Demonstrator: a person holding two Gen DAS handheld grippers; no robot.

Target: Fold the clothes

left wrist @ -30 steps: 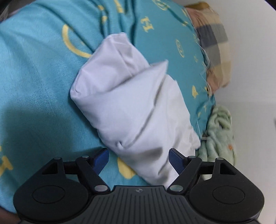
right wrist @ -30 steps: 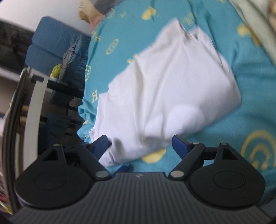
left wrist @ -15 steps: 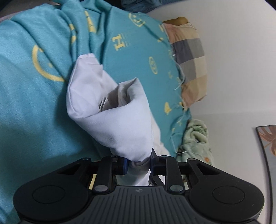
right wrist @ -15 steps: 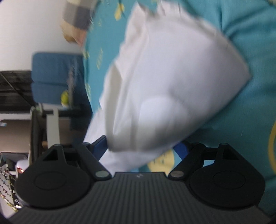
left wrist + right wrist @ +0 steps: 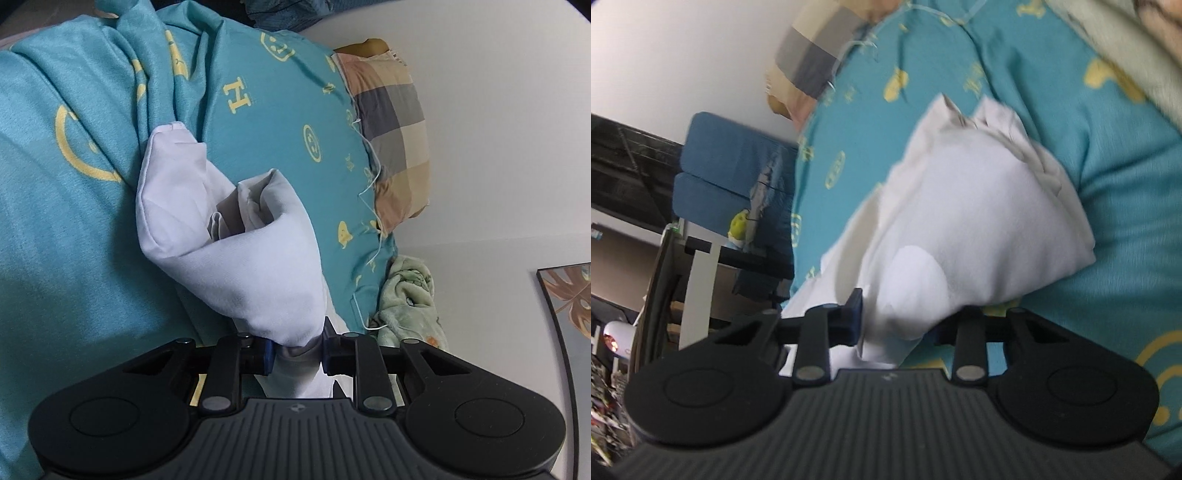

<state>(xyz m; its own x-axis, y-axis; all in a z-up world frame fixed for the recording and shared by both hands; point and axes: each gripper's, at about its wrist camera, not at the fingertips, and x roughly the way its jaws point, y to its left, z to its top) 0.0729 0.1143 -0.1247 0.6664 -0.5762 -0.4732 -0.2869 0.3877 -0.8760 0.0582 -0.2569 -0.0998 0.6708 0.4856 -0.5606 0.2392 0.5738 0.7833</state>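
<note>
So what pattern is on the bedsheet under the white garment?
The bedsheet is teal with yellow smiley faces and letters, clearest in the left wrist view.

Only readable mark: yellow letter "H" printed on teal bedsheet (image 5: 258, 122), upper middle of left wrist view. Other yellow prints on same sheet are smiley faces and small emblems, not legible. Right wrist view: sheet prints blurred, nothing readable.
</note>
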